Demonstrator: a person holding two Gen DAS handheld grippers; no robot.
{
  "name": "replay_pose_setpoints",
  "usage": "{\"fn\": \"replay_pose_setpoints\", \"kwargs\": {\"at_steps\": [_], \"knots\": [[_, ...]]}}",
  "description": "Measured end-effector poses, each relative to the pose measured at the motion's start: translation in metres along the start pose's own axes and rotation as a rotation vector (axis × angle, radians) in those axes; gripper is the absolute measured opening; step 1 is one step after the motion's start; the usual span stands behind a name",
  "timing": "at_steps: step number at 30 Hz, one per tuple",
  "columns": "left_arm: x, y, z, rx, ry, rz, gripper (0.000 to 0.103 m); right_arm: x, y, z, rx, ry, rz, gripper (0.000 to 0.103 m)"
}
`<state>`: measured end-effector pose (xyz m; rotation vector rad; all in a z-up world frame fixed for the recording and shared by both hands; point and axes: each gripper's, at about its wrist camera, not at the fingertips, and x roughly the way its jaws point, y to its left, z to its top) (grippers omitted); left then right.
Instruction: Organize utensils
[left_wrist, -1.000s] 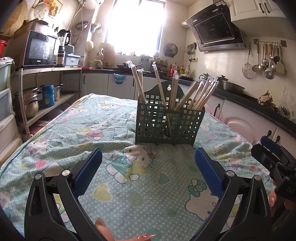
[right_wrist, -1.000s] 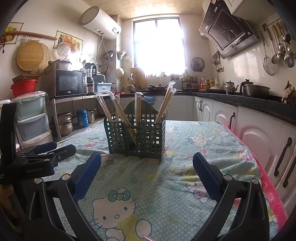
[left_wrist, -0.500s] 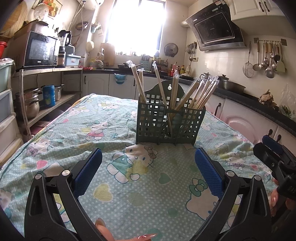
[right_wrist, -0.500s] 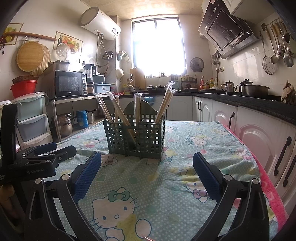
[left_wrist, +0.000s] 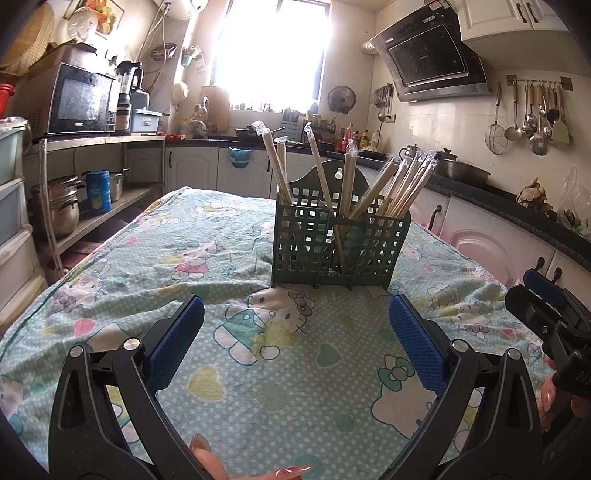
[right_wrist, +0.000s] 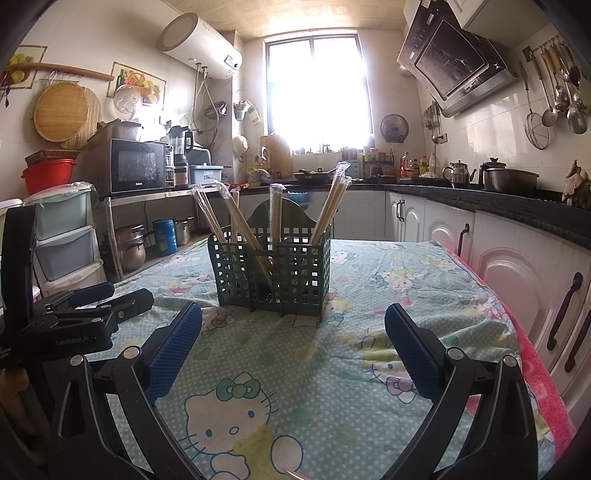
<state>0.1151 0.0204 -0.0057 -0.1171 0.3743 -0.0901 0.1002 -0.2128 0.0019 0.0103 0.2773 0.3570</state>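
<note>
Two hand-held grippers hover over a kitchen table covered by a cartoon-cat tablecloth (left_wrist: 236, 369). Nearest the lens, the left gripper (left_wrist: 295, 332) has its blue-padded fingers (left_wrist: 177, 343) spread wide with nothing between them; a fingertip of the person's hand (left_wrist: 201, 452) shows at the bottom edge. The right gripper (right_wrist: 293, 338) is likewise wide open and empty, set just beside its partner, to that gripper's right. Beyond both, near the middle of the table, stands an upright dark green utensil holder (left_wrist: 338, 247) of plastic lattice, divided into compartments. Plastic-wrapped chopsticks (left_wrist: 400, 188) lean out of it at angles, most bunched in the right-hand compartment. Behind are white cabinets, a microwave (right_wrist: 138, 166) on a shelf, and a bright window (right_wrist: 317, 96).
</note>
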Motion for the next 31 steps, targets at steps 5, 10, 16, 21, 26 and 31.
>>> {"fn": "replay_pose_setpoints", "kwargs": {"at_steps": [5, 10, 16, 21, 26, 31], "knots": [[-0.002, 0.004, 0.000, -0.009, 0.000, 0.005, 0.092, 0.000, 0.000, 0.000, 0.000, 0.001, 0.000, 0.097], [-0.003, 0.007, 0.000, -0.015, 0.006, 0.011, 0.092, 0.000, 0.000, 0.000, 0.000, 0.002, -0.001, 0.097], [-0.004, 0.005, 0.001, -0.013, 0.000, 0.034, 0.092, 0.000, -0.001, -0.001, 0.005, 0.009, -0.003, 0.097], [-0.002, 0.011, 0.004, -0.052, 0.037, 0.040, 0.092, 0.006, -0.005, -0.001, 0.035, 0.062, -0.004, 0.097], [0.015, 0.040, 0.017, -0.034, 0.155, 0.149, 0.092, 0.039, -0.020, 0.003, 0.045, 0.262, -0.043, 0.097], [0.056, 0.105, 0.021, -0.053, 0.347, 0.252, 0.092, 0.104, -0.059, -0.021, 0.119, 0.568, -0.055, 0.097]]}}
